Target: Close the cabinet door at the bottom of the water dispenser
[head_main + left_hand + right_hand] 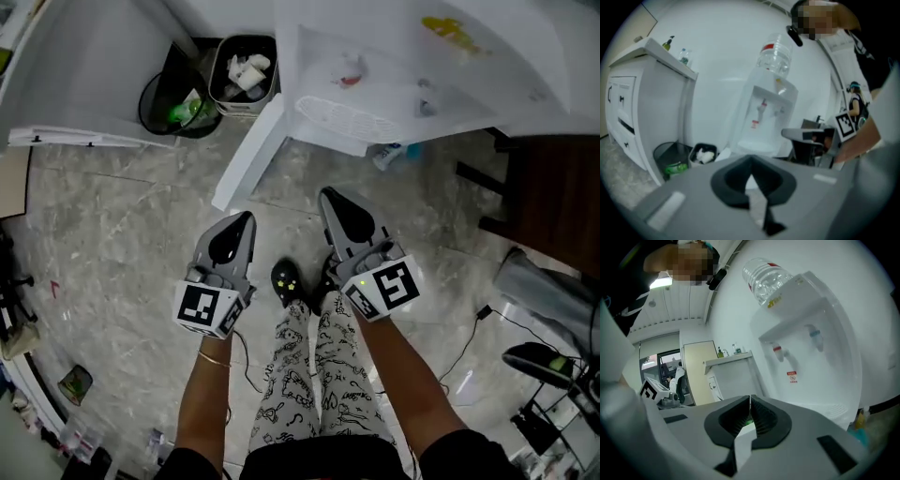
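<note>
Marble floor (pixel 122 234), cabinet door (pixel 246 155) open outward.

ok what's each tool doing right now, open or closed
left tool: closed, holding nothing
right tool: closed, holding nothing

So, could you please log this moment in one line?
cabinet door open | left gripper shut, empty | right gripper shut, empty | no contact

White water dispenser (pixel 422 84); grey marbled floor (pixel 122 216); trousers (pixel 319 375) white (black doodles).
</note>
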A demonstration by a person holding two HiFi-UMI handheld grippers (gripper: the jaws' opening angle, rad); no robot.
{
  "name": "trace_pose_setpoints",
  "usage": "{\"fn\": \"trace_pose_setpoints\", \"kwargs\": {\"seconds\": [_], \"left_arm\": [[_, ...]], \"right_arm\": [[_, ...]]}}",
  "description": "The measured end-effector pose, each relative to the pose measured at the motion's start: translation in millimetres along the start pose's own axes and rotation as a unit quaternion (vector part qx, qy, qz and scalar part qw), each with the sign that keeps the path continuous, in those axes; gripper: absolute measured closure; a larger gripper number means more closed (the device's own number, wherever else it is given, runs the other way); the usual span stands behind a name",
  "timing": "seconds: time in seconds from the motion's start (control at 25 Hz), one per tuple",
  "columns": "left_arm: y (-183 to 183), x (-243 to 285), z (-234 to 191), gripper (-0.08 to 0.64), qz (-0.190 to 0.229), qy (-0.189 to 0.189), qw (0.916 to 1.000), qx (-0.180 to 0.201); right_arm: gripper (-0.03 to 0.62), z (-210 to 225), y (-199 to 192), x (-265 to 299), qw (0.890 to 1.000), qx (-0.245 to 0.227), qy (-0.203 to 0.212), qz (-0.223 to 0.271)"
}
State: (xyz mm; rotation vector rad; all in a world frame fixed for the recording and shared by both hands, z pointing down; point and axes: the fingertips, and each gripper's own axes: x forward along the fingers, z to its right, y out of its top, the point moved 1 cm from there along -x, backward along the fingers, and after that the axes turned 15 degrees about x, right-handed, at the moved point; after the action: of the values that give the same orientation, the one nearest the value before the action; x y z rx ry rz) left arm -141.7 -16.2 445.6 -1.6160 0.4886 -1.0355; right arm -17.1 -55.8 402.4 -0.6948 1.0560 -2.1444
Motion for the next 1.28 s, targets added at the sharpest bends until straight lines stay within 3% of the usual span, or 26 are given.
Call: {"fn": "trace_pose_setpoints", "kwargs": {"seconds": [0.28, 0.36, 0.44, 0.68, 0.88, 1.16, 1.28], "left_arm": [[-69.1, 31.5, -58.4, 0.561, -0.026, 0.012, 0.9995, 0.014], [-83.4, 35.5, -78.6, 0.561, -0.041, 0.008, 0.9984, 0.039], [-97.0, 37.0, -94.3, 0.561, -0.058, 0.007, 0.9964, 0.062], [-131.1, 37.1, -124.1, 0.561, -0.084, 0.007, 0.9947, 0.059], [-170.5, 47.2, -125.4, 0.563, -0.135, -0.014, 0.9891, 0.058], [-174.6, 55.6, -99.7, 0.563, -0.144, -0.036, 0.9868, 0.066], [-169.7, 62.8, -75.2, 0.564, -0.128, -0.038, 0.9898, 0.048]], "right_arm": [[0.575, 25.2, -73.4, 54.9, 0.998, 0.026, 0.025, -0.049], [0.575, 33.4, -88.4, 65.2, 0.997, 0.029, 0.028, -0.067], [0.575, 38.6, -95.5, 73.1, 0.996, 0.027, 0.031, -0.076], [0.575, 46.7, -102.8, 82.7, 0.995, 0.032, 0.032, -0.084], [0.575, 53.8, -104.9, 78.0, 0.996, 0.017, 0.03, -0.084], [0.575, 71.0, -93.2, 53.1, 0.998, 0.027, 0.005, -0.061], [0.575, 77.9, -87.3, 39.8, 0.998, 0.039, -0.001, -0.05]]}}
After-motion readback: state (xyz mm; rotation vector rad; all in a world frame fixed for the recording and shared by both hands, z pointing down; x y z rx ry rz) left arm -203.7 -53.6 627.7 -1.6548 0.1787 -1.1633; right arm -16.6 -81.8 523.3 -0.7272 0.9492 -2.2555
